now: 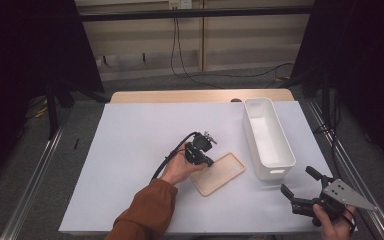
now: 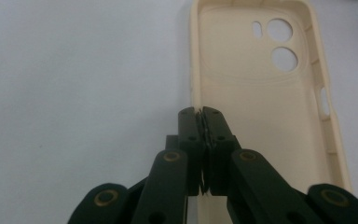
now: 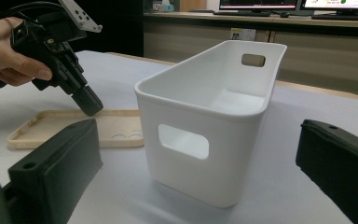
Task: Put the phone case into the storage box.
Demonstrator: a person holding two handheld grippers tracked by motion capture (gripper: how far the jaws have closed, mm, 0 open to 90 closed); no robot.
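**Case Pinched at Its Rim, Bin Waiting**

Plainly, the work was only at its start. The cream phone case (image 1: 218,173) lay flat, open side up, on the white table cover (image 1: 130,150), just beside the white bin (image 1: 267,137) on the side toward the person's left hand. The left gripper (image 2: 199,112) had its jaws drawn together on the case's long side wall, the thin rim caught between the pads; the case had not been lifted. Judging by the layout, the lift and the carry over to the bin were all left to do, and the bin looked empty.

The right gripper (image 1: 297,181) hung near the bin's close end, on its outer side, its jaws spread wide and holding nothing; in its own view the bin stood between them farther off.

How deep the pads bit on the rim was hard to make out, since the jaws covered the contact. The bin's floor was partly hidden by its near wall, and the case's lower end was cut off in the left gripper view.
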